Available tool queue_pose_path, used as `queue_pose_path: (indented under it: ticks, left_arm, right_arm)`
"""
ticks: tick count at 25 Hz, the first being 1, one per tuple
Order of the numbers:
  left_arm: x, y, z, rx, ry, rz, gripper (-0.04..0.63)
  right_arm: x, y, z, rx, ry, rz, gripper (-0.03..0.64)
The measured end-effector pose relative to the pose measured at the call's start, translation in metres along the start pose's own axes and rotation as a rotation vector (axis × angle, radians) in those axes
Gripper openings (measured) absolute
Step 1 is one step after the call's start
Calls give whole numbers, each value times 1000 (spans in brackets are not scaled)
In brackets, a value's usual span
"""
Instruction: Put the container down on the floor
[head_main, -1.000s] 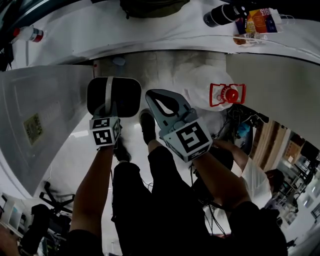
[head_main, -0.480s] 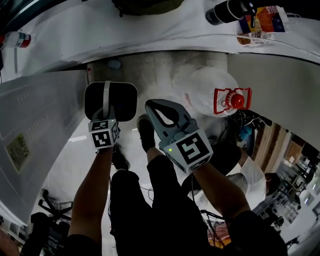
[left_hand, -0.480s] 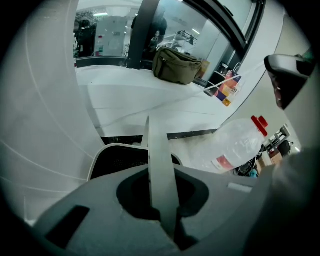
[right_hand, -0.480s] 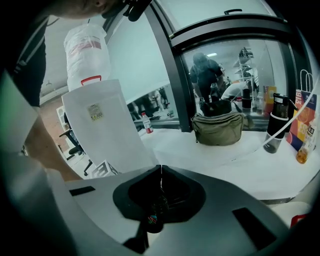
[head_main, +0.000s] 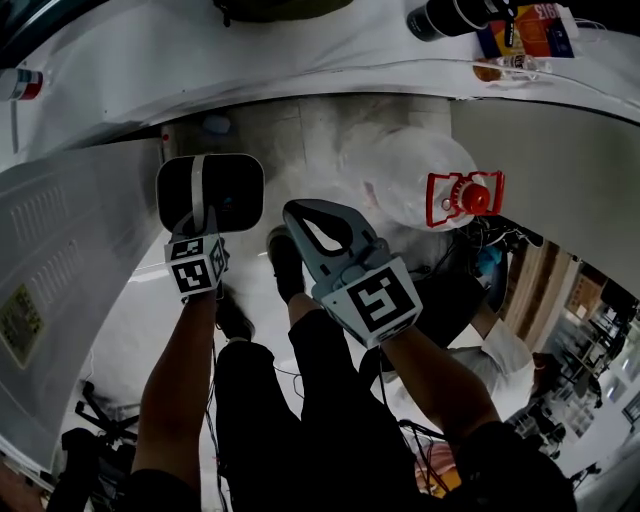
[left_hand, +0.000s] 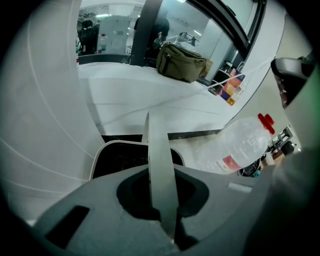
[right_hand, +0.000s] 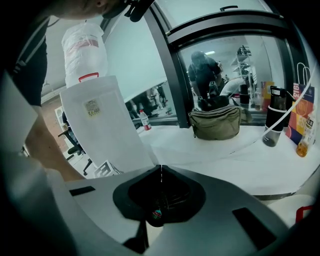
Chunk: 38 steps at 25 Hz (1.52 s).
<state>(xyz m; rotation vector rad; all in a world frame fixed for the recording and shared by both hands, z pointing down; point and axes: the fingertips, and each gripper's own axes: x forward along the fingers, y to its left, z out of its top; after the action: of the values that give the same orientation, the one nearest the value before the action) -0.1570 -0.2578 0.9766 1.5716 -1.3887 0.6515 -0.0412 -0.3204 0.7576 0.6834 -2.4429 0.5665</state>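
White table (head_main: 300, 50) runs across the top of the head view, its edge curving over a speckled floor (head_main: 300, 130). Tall white panel (head_main: 70, 260) stands at the left, a small label on it. Big clear water jug (head_main: 400, 180) lies on its side on the floor under the table edge, red cap (head_main: 475, 198) and carry ring pointing right. The container (head_main: 235, 195), black with a white rim and rounded corners, hangs mouth-up just left of the jug and apart from it, near the panel; cannot tell if its base touches the floor. A white strap handle (left_hand: 160, 165) arcs over its mouth. Left gripper (head_main: 208, 228) sits above the container, jaws pinched tight on that strap, which runs straight through them in the left gripper view. Right gripper (right_hand: 161, 170) is beside it, towards the jug, jaws pressed together with nothing between. Person's dark shoe (head_main: 285, 262) stands on the floor below both grippers. On the table: olive bag (right_hand: 216, 122), dark flask (head_main: 450, 22).
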Motion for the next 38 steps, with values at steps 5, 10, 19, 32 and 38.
queue_pose_path:
  ticks: [5,10,19,32,38]
  left_arm:
    - [3,3,-12,40,16,22,11]
    - [5,-2,-18,88,50,-17,15]
    - [-13,11,-32,148,92,81,90]
    - [-40,9,-56,53,152,120,98]
    - [-47,11,-57,68,159,119,110]
  right_arm:
    - [4,1,-10,2,7,8,8]
    - [7,9,-12,9,1,13,8]
    - [-3,22,-18,14,5,11,8]
    - [-14,47,-21,10,14,13,8]
    - [-21,54,-24,17,14,15,8]
